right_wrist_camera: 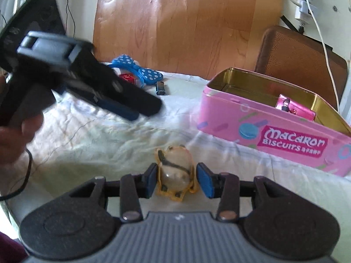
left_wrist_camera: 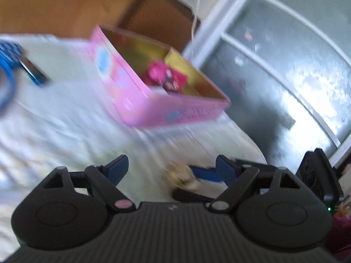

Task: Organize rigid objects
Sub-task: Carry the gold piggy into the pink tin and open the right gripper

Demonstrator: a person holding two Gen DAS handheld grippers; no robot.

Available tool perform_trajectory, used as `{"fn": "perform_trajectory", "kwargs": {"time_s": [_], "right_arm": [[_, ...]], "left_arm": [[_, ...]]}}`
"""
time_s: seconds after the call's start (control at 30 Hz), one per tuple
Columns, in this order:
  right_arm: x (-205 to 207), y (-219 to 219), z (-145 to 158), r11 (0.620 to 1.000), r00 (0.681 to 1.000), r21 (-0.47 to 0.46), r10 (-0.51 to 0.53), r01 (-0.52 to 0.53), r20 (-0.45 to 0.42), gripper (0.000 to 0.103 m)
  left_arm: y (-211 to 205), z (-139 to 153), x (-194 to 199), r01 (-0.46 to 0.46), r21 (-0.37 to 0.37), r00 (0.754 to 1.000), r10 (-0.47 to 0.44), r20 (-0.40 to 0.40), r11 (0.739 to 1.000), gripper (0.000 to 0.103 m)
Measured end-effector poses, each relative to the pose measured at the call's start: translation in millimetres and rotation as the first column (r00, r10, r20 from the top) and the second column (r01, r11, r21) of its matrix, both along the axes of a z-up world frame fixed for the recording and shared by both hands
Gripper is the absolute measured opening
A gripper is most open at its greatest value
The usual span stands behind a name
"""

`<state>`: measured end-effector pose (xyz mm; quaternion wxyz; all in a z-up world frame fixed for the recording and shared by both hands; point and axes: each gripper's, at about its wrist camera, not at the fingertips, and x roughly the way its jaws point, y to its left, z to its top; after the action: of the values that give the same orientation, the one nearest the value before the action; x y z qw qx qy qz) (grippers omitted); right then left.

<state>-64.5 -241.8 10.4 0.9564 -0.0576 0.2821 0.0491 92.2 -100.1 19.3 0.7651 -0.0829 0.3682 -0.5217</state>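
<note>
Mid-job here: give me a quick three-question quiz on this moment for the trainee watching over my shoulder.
1. True or false: the pink biscuit tin has its lid on.
2. Which item sits between the fingers of the right gripper? A) the blue polka-dot bow B) the small yellow-trimmed translucent toy C) the small dark rectangular object
3. Fill in: the left gripper is ____ and holds nothing.

Key:
1. False; it is open, with a pink item inside.
2. B; the blue pads flank it, with small gaps visible, so no firm grip shows yet.
3. Open.
</note>
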Motion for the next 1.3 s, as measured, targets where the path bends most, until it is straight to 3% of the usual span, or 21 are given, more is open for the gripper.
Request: {"fn": "perform_trajectory", "kwargs": {"time_s": [0.1,0.23,0.4,0.67,0.77,1.07,1.13,1.3], "right_arm": [[0,-5,-6,1.0,1.0,0.027,0.01,-0.01,-0.003,0.041],[3,-15,-10,0.995,1.0,0.097,0.021,-0.02,-0.014,0.042],[-2,-18,-6,0.995,0.999,0.096,0.017,-0.021,0.045,0.041],[15,-37,41,0.999,0.958,-0.028,-0.031,0.04,0.285,0.041],[37,-53,50,0.997,0.943,-0.025,-0.062,0.075,0.328,0.041],[101,-87,37,0.987,0.947,0.042,-0.163,0.158,0.278,0.041],[105,-92,32,0.979,0.939,0.054,-0.203,0.196,0.279,0.049],[90,-100,33,0.966,0.92,0.148,-0.25,0.214,0.303,0.055]], "left_arm": [[-19,-7,-8,0.026,0.043,1.0,-0.025,-0.012,0.999,0.088],[-33,-16,-11,0.043,0.104,0.998,-0.038,-0.056,0.994,0.071],[-39,-8,-13,0.018,0.107,0.999,-0.015,-0.034,0.994,0.067],[-70,56,2,-0.012,0.038,0.989,0.007,0.148,0.999,0.067],[-89,69,16,-0.03,0.031,0.977,0.022,0.213,0.999,0.067],[-123,53,59,-0.078,0.056,0.98,0.066,0.187,0.995,0.067],[-127,50,63,-0.108,0.076,0.977,0.091,0.193,0.991,0.067],[-106,53,58,-0.118,0.052,0.974,0.106,0.201,0.992,0.071]]}}
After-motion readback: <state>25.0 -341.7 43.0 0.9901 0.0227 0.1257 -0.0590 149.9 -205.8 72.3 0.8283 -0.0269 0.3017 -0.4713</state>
